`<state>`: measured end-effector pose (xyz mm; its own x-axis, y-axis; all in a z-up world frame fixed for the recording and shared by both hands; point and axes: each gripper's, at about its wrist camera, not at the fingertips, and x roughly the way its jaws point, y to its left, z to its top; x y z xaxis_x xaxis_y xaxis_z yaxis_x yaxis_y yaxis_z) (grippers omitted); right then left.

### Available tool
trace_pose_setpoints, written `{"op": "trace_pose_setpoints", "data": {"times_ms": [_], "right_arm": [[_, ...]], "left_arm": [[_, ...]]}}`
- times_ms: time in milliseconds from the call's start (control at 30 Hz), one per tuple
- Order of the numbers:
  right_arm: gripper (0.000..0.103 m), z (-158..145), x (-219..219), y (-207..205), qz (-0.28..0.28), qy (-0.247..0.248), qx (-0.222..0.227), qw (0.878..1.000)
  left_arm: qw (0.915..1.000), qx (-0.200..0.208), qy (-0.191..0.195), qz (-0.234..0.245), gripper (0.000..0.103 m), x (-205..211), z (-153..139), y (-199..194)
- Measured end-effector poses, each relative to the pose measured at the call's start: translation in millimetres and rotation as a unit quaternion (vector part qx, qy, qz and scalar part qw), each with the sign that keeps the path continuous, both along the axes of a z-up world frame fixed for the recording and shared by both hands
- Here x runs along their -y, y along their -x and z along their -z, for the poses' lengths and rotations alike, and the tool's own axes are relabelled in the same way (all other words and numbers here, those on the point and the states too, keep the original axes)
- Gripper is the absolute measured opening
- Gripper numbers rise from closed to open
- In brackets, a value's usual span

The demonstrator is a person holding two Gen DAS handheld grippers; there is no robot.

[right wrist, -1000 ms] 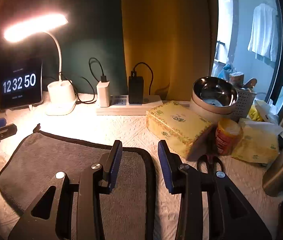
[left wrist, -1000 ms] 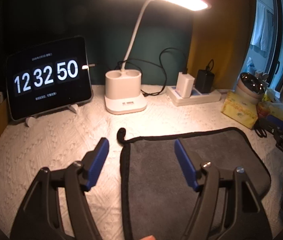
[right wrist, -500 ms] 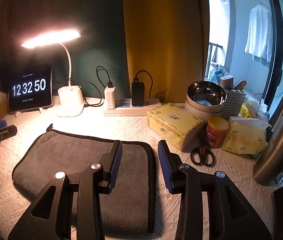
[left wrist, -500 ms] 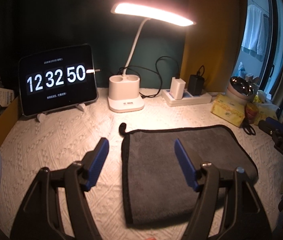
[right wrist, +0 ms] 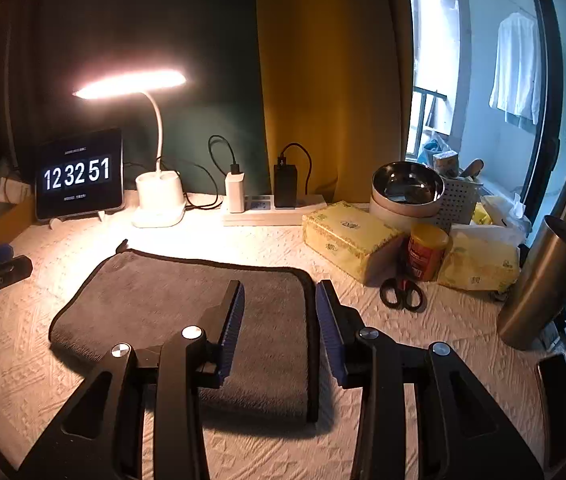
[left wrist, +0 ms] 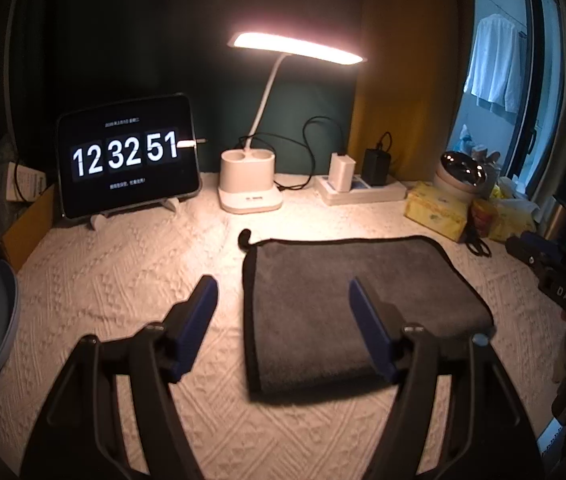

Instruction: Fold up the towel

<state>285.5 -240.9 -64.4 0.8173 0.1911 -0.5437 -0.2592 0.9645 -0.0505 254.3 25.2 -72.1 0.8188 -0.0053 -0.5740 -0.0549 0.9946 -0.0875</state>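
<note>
the grey towel (left wrist: 355,304) is seen lying folded and flat on the white textured table (left wrist: 131,280), its black-trimmed edges squared and a small hanging loop (left wrist: 245,236) left at the far corner. the left gripper (left wrist: 283,300) is held above the table with its blue-padded jaws spread wide and nothing between them; the towel's left edge is framed just ahead between the fingers, and the right finger is seen over the cloth. the right gripper (right wrist: 279,304) is held with a moderate gap between its jaws, empty, and the towel's right edge is seen through that gap. beyond the left gripper a lit desk lamp (left wrist: 251,184) and a clock display (left wrist: 127,160) reading 12 32 51 are seen. to the right of the right gripper, black scissors (right wrist: 401,294), a yellow tissue pack (right wrist: 349,236) and a steel tumbler (right wrist: 543,284) are seen, well apart from the towel.
</note>
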Motion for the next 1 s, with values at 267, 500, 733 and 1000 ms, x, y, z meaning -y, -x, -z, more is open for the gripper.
{"op": "trace_pose_setpoints", "data": {"times_ms": [267,500,733,1000], "right_arm": [[0.039,-3,2,25,-0.005,-0.005,0.001,1.000],[0.039,-5,4,50,-0.011,-0.009,0.004,1.000],[0.039,-9,4,78,-0.021,-0.012,0.014,1.000],[0.039,-19,4,109,-0.028,-0.007,0.034,0.999]], "left_arm": [[0.9999,0.005,0.008,0.008,0.069,8,1,26],[0.9997,0.015,0.012,0.012,0.069,18,0,53],[0.9993,0.031,0.020,0.009,0.070,23,-1,80],[0.9970,0.073,0.026,-0.005,0.070,28,-11,115]]}}
